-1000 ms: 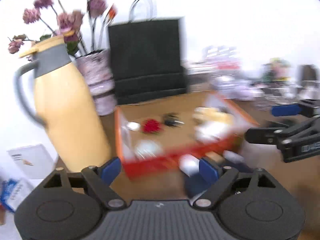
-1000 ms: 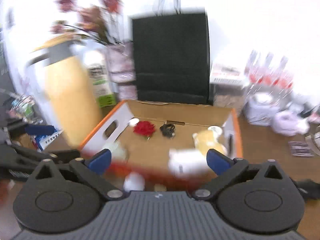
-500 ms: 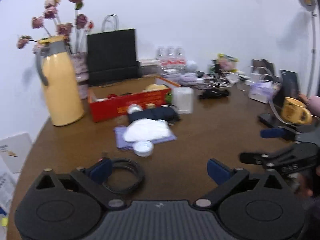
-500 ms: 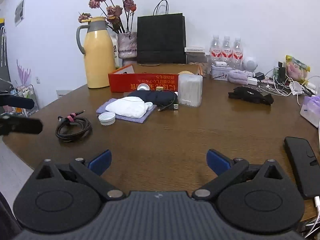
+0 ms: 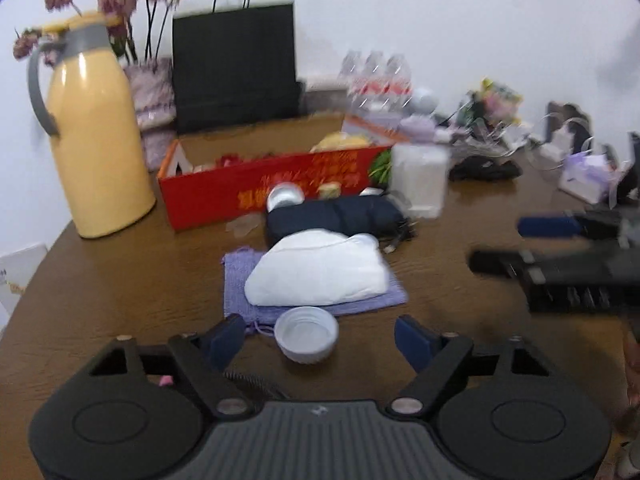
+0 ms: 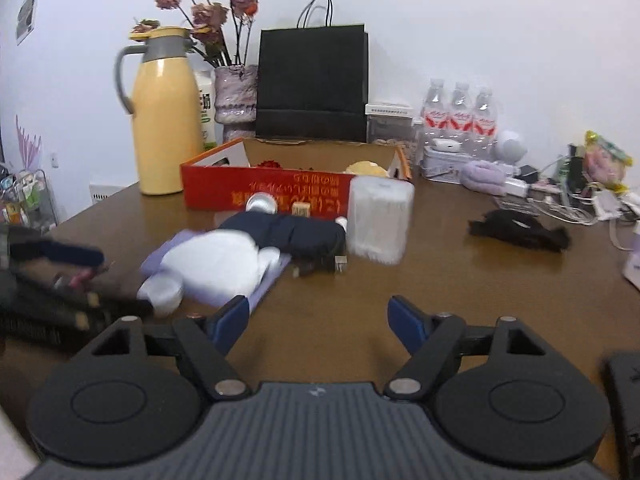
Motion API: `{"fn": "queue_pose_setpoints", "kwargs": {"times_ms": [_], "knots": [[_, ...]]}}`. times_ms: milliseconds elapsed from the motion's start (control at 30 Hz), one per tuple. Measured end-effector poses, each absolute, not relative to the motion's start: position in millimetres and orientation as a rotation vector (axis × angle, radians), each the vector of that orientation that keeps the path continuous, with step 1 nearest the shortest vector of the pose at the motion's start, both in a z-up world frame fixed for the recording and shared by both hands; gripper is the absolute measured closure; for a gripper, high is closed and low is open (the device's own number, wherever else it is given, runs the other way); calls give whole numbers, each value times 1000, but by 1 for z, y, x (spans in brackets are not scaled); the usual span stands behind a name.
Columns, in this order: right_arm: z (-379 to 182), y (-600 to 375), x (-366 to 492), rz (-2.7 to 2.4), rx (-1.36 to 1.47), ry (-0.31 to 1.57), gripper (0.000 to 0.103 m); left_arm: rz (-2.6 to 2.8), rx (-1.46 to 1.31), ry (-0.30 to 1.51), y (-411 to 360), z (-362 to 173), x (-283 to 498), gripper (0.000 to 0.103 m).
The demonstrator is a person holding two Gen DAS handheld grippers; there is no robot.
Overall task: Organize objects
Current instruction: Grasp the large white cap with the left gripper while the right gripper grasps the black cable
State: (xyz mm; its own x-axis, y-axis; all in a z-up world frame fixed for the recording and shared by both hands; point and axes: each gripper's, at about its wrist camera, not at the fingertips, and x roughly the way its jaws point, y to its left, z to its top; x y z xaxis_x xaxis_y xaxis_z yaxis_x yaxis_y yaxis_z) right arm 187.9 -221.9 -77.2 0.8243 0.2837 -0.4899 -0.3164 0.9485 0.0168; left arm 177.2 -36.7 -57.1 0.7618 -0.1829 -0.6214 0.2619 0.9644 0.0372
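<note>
Left wrist view: your left gripper [image 5: 319,338] is spread wide, holding nothing, low over the table [image 5: 120,280] with the white cap [image 5: 306,333] sitting open side up between its fingers, not touched as far as I can tell. The frame is smeared, so closing now risks clipping the cap rim and skidding or flipping it toward the table edge. Just beyond, the cap touches or overlaps the purple cloth [image 5: 240,280]; a low finger could snag the cloth and drag the white mask [image 5: 320,272] lying on it. Behind that the navy folded umbrella [image 5: 332,216] lies against a USB cable end, so pulling one could tug the other. Your right gripper [image 6: 318,322] is also wide apart and empty, near the cloth corner, close beside the left; you could knock them together. Further back the clear swab box [image 6: 380,220] stands upright just beside the red box [image 6: 260,194], easy to topple on the way in.
</note>
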Motion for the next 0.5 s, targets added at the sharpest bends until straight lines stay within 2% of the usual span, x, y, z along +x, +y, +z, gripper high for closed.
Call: {"fn": "queue_pose_setpoints", "kwargs": {"times_ms": [67, 133, 167, 300, 400, 500], "knots": [[-84, -214, 223, 331, -58, 523, 28, -235, 113, 691, -36, -65, 192, 41], [-93, -202, 254, 318, -97, 550, 33, -236, 108, 729, -34, -71, 202, 58], [-98, -197, 265, 311, -116, 560, 36, -236, 100, 741, -33, -74, 204, 62], [-111, -187, 290, 314, -126, 610, 39, -240, 85, 731, -27, -75, 198, 64], [-114, -183, 292, 311, -148, 637, 53, -250, 74, 723, -28, -71, 191, 64], [-113, -186, 281, 303, -141, 651, 74, -262, 75, 693, -31, -61, 178, 64]]}}
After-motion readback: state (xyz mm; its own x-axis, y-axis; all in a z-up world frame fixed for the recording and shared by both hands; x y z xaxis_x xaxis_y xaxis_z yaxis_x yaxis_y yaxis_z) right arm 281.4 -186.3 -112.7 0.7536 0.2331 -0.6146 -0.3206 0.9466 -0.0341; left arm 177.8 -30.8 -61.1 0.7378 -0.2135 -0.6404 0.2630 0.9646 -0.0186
